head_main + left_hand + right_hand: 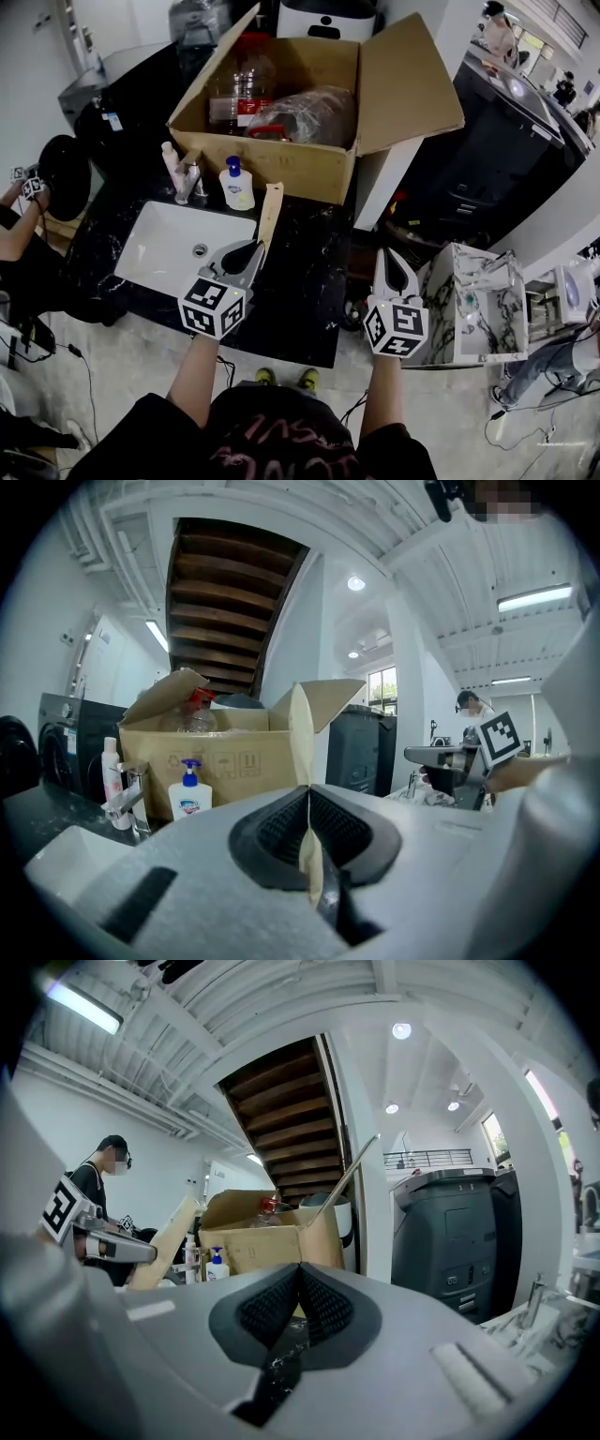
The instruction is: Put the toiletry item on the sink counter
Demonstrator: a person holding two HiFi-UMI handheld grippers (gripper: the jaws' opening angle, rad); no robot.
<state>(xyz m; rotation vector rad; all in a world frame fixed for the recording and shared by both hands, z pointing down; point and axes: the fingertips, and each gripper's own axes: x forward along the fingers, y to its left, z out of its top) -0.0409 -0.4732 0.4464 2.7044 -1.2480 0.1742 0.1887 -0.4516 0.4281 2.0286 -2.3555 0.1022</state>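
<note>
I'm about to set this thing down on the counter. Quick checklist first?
1. Left gripper grip on the flat beige strip: ok, jaws clamped on it.
2. Right gripper empty: ok, jaws together, nothing between.
3. Bare counter beside the sink: ok, dark patch on its right.
4. Soap bottle and faucet away from that patch: ok, they stand behind the sink.
5. Strip's height above the counter: cannot tell.

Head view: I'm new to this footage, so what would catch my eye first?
A big open cardboard box fills the back of the black counter, behind a white sink and a soap bottle. In front, the left tongs pinch a flat beige strip; the right tongs are shut and empty.
</note>
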